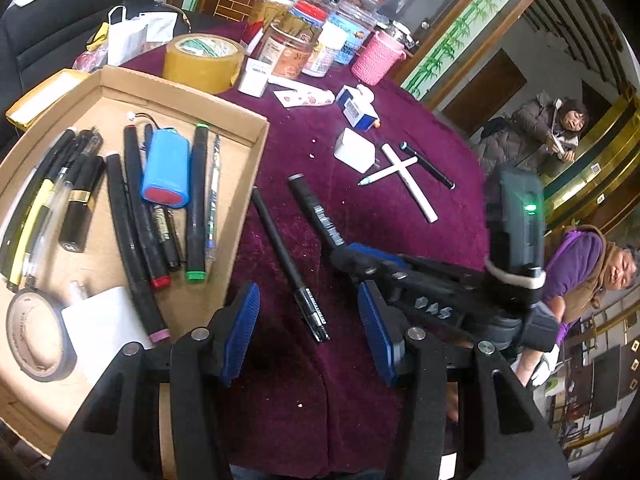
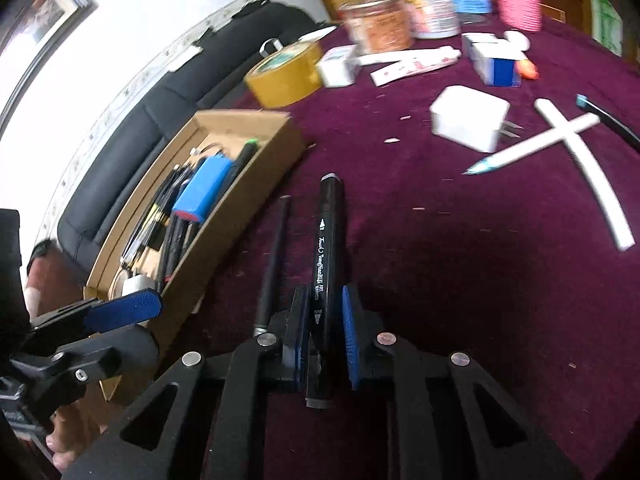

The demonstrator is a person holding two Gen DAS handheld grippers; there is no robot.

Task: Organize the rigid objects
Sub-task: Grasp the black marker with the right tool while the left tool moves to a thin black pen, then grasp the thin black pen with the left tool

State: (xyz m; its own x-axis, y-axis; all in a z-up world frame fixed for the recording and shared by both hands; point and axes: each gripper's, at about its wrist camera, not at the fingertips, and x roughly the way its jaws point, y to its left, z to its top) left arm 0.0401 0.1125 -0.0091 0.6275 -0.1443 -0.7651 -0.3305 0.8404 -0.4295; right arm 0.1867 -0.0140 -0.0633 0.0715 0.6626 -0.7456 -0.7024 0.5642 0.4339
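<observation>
Plum-coloured velvet cloth (image 2: 460, 248) covers the table, its pile flecked with crumbs; nearest to the lens the right gripper (image 2: 326, 332) has its blue pads pinched onto a black art marker (image 2: 327, 248), gripping it near the rear end so that most of the barrel juts forward over the cloth; the left gripper (image 1: 310, 332) hangs with its jaws spread and nothing held, a thin black pen (image 1: 290, 262) lying on the cloth between and just beyond its pads; to the left sits the cardboard tray (image 1: 256, 120), already holding markers, pens, a blue battery pack (image 1: 166, 172) and a roll of tape; further out lie a white charger (image 1: 356, 150) and two white sticks crossed, then a roll of brown packing tape (image 1: 204, 60) and a crowd of jars. I judge the marker light, stiff and smooth-sided, so it may twist in the pads when held so near one end; a hold closer to mid-barrel would carry it steadier; the ribbed pads should stop it sliding.
</observation>
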